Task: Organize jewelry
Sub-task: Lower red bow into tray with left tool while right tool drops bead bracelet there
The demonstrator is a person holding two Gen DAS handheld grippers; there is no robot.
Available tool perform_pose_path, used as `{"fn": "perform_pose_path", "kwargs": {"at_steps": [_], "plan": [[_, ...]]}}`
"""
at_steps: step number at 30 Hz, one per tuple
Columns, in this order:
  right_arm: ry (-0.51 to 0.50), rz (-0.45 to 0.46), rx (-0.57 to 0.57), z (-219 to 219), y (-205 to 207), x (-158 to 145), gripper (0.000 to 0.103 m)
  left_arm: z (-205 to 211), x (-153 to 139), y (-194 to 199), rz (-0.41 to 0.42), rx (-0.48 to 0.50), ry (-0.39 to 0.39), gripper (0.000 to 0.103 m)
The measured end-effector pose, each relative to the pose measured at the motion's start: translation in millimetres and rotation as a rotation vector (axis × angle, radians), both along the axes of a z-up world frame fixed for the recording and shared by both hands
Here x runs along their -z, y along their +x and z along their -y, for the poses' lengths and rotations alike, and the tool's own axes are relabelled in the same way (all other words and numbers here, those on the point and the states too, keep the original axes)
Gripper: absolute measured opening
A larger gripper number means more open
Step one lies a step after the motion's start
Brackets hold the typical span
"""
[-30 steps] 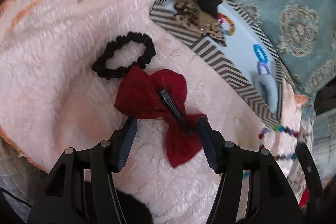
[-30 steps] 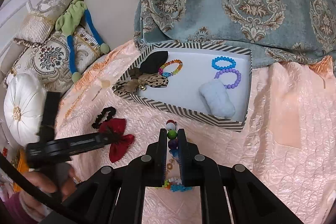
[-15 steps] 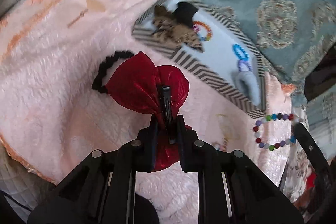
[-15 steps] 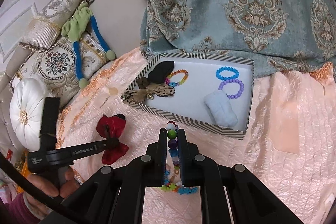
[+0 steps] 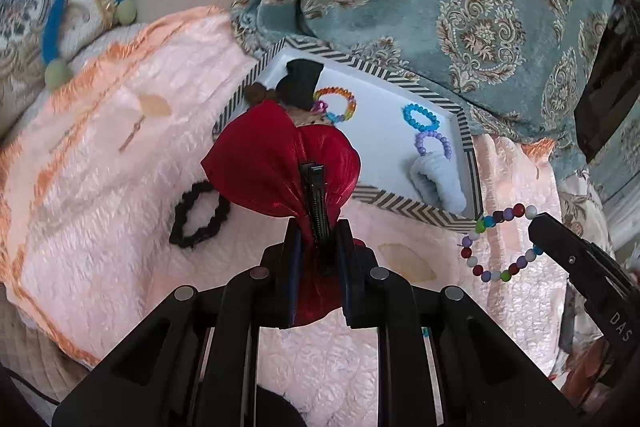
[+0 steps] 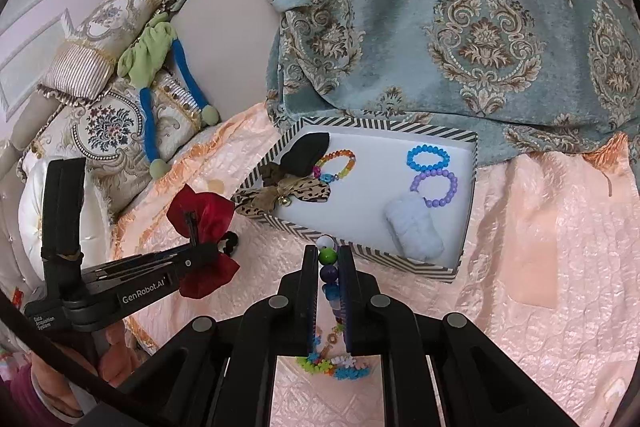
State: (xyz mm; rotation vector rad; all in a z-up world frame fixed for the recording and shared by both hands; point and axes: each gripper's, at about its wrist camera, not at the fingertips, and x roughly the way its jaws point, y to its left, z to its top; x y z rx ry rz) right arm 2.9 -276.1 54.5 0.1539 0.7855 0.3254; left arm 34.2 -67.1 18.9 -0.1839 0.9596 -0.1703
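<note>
"GenRobot.AI" is printed in white on the black body of the left gripper [image 6: 200, 247] at eight o'clock in the right wrist view, with small, partly illegible "Data Acquisition System" lettering beside it, and "DAS" is printed on the right gripper [image 5: 538, 227] at four o'clock in the left wrist view.

We cannot see the lower half of the red bow clip [image 5: 276, 163] behind the left gripper [image 5: 318, 239], nor the leopard-print bow [image 6: 288, 197] it covers there, and the multicoloured bead bracelet [image 6: 329, 269] disappears between the right gripper's [image 6: 329, 263] fingers.

left claw [image 5: 316, 243] clamps red bow clip [image 5: 280, 163] | above pink blanket [image 5: 100, 163] | striped tray [image 5: 466, 125] beyond
</note>
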Motion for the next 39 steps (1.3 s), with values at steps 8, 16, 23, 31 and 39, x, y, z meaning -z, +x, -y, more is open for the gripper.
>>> {"fn": "perform_pose_path", "kwargs": {"at_steps": [8,16,23,31,39], "plan": [[-0.014,0.001,0.007,6.4,19.9,-3.2,0.009,13.6,-6.1,17.9,0.029,0.026,0.046,0.015],[0.003,-0.032,0.026,18.4,59.3,3.5,0.009,20.4,-3.4,44.7,0.015,0.032,0.059,0.015],[-0.037,-0.066,0.03,14.4,109.2,15.8,0.009,37.1,9.3,74.5,-0.019,0.045,0.046,0.015],[-0.027,-0.119,0.021,6.4,172.1,42.1,0.009,60.1,34.1,104.3,-0.064,0.072,0.039,0.015],[-0.032,-0.161,0.047,9.2,231.5,70.2,0.009,69.2,65.2,137.6,-0.116,0.047,0.007,0.015]]}}
